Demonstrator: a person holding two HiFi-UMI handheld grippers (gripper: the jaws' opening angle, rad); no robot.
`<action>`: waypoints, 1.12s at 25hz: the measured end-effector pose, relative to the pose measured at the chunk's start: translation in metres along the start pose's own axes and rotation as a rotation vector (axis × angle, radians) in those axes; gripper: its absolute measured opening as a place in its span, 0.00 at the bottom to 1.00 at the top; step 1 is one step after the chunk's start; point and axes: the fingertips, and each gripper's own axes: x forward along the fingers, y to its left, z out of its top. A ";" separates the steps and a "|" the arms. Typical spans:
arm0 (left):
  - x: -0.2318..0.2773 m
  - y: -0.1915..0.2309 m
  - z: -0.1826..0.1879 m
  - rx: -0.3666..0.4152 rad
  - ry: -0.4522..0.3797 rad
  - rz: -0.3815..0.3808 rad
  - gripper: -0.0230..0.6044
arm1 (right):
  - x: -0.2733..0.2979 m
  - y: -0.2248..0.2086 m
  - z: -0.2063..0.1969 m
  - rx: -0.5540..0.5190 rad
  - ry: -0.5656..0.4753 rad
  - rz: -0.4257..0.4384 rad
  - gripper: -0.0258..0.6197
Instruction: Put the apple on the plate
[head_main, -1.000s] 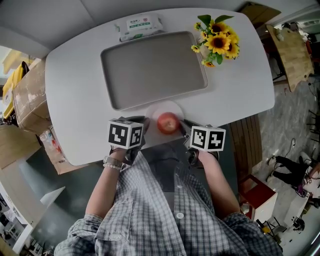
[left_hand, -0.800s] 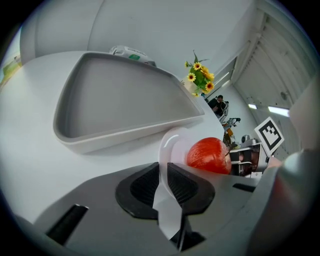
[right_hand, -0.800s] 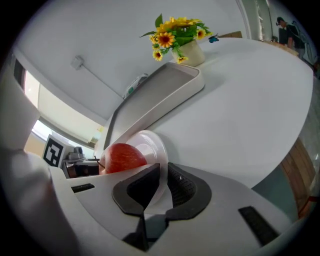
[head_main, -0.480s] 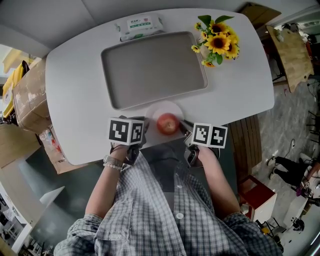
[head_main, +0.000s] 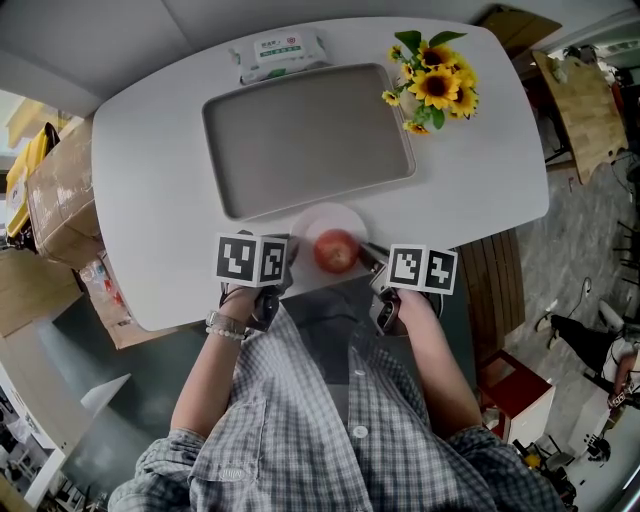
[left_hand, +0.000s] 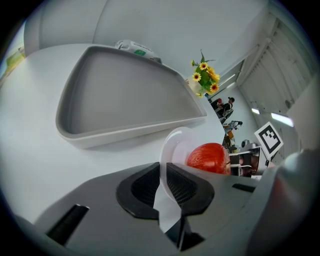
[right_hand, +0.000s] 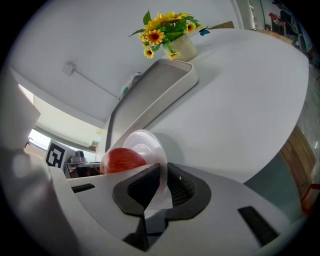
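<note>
The apple (head_main: 336, 250), red, round and glossy, is recorded lying on the plate (head_main: 330, 214), a small round dish of thin, translucent white plastic with a shallow raised rim, set at the near edge of the table (head_main: 150, 200). The table top is smooth matte white with rounded corners. Behind the plate a grey rectangular tray (head_main: 305, 135) with sloped walls and rounded corners is noted. A soft white pack of wipes (head_main: 282, 52) lies beyond it, and a bunch of sunflowers (head_main: 436, 85) in a pale pot stands at its far right corner. The left gripper (left_hand: 163, 172) is closed narrowly on the plate's left rim: the thin plastic is pinched between its black, mesh-textured pads (left_hand: 184, 186), the jaws having just been closing. The right gripper (right_hand: 163, 176) is clamped in the same way on the opposite rim, the plastic passing edge-on between its pads (right_hand: 136, 187). Both gripper bodies are of smooth grey moulded plastic. In the head view the fingertips are covered by the marker cubes (head_main: 251, 260), so the grip is read from the gripper views alone. In both gripper views the lower part of the apple is cut off by the gripper body. Whether the plate rests on the table or is held just clear of it cannot be told. The print on the wipes pack is too small to be read. The lower head view is filled by a checked shirt (head_main: 330, 420).
</note>
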 end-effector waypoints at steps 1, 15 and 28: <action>-0.001 0.000 0.000 -0.001 0.004 0.002 0.11 | -0.001 0.001 0.000 0.001 0.002 0.001 0.13; -0.021 -0.014 0.012 -0.005 0.000 -0.017 0.11 | -0.021 0.015 0.005 0.029 0.001 0.037 0.12; -0.042 -0.011 0.050 -0.046 -0.089 -0.034 0.10 | -0.020 0.037 0.036 0.015 -0.004 0.087 0.12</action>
